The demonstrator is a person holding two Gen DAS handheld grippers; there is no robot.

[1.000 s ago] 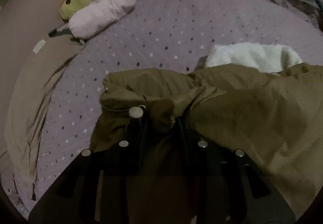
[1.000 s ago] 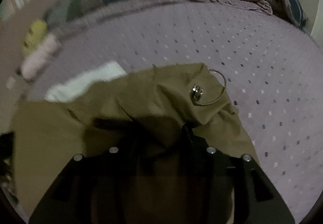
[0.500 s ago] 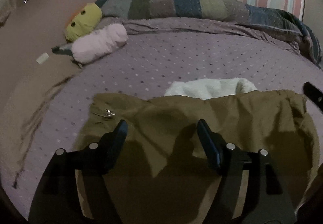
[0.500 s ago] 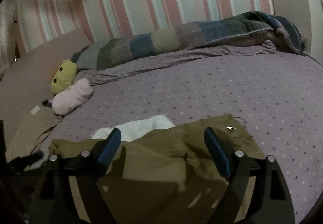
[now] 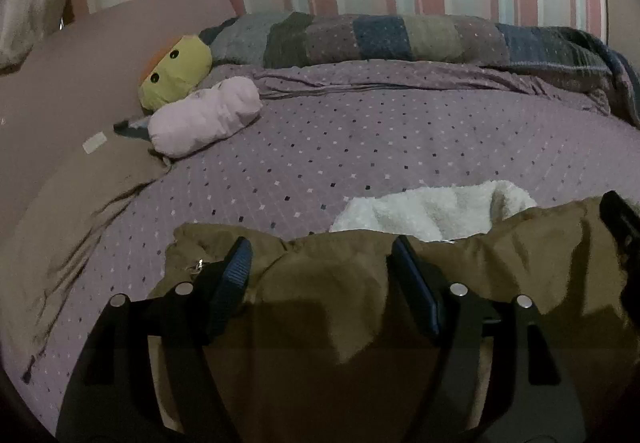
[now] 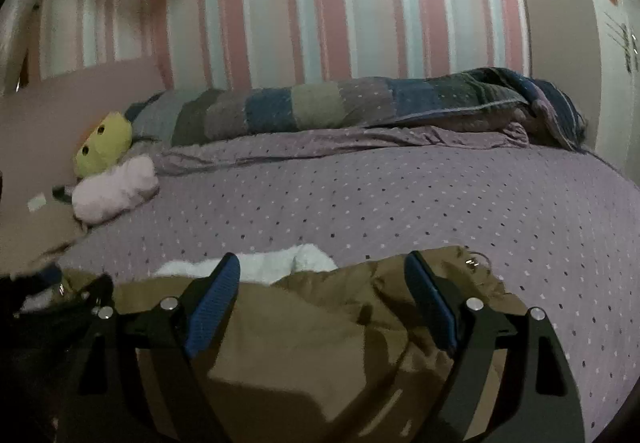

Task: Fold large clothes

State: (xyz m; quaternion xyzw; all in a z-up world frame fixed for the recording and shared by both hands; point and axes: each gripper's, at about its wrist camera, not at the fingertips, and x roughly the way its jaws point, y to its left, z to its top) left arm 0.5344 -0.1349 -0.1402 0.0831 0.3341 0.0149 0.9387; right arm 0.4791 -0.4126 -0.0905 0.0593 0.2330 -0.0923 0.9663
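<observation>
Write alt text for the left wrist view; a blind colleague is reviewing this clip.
The left gripper, its jaws just opened and holding nothing, hovers over an olive-brown jacket with white fleece lining on a purple dotted bedspread. A yellow plush toy and a pink plush toy lie far left beside a patchwork quilt.

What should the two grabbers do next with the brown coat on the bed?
Probably reach down for a new hold on the brown coat. Both the left gripper and the right gripper have open, empty jaws above it, and its white fleece lining shows past the fold.
</observation>
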